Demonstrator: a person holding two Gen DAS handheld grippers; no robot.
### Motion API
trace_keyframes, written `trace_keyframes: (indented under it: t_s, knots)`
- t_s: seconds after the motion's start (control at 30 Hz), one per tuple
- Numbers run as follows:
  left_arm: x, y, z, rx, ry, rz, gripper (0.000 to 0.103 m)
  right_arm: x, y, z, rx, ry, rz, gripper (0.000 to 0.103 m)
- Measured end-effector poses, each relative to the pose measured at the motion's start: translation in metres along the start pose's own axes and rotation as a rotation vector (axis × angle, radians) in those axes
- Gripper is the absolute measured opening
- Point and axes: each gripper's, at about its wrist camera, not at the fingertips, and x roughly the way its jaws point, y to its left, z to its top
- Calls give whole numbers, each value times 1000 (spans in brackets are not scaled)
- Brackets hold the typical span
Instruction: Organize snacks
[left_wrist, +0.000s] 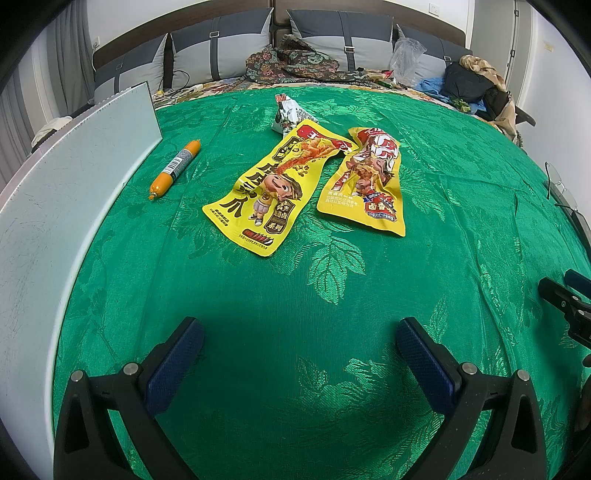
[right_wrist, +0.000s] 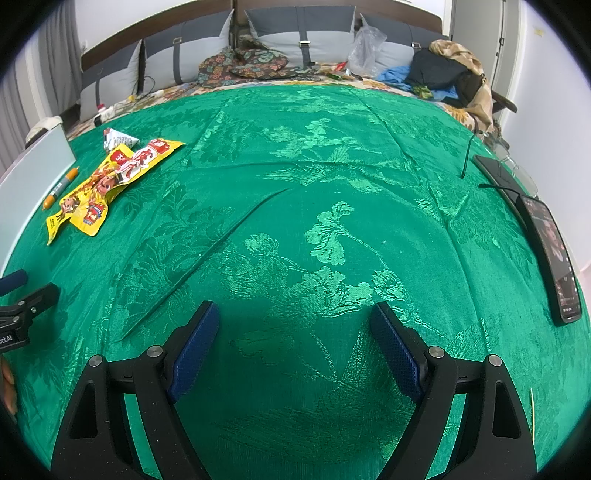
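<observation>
Two yellow snack packets lie side by side on the green cloth: a larger one (left_wrist: 264, 192) (right_wrist: 70, 201) and a smaller one (left_wrist: 367, 182) (right_wrist: 118, 181). Behind them sits a small white crumpled packet (left_wrist: 290, 114) (right_wrist: 118, 141). An orange sausage stick (left_wrist: 175, 168) (right_wrist: 59, 190) lies to their left, beside a white tray (left_wrist: 66, 206) (right_wrist: 33, 173). My left gripper (left_wrist: 299, 350) hovers open over bare cloth, short of the packets. Far to the right of the snacks, my right gripper (right_wrist: 293, 334) is open too, holding nothing.
Two dark phones (right_wrist: 554, 251) with cables lie at the cloth's right edge. Glasses (left_wrist: 557, 181) rest near there. Grey pillows (left_wrist: 221, 48), patterned fabric, a plastic bag (left_wrist: 406, 55) and clothes crowd the far edge. A wide stretch of green cloth (right_wrist: 332, 184) spreads ahead of the right gripper.
</observation>
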Motion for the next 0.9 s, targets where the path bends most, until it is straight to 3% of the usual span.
trace_keyframes:
  t_s: [0.43,0.53,0.67,0.77,0.9]
  knots:
    - [1,-1,1,13,4,-9,103,0,0,0,0,0,0,86]
    - [2,2,7,56,64,-47,103,0,0,0,0,0,0,86]
    - [-10,27,44,11,25,-71,103,0,0,0,0,0,1,86]
    - [-9,48,91,-25,-6,-86,103,0,0,0,0,0,0,86]
    - [24,55,135,7,52,-88,103,-1,0,0,0,0,0,86]
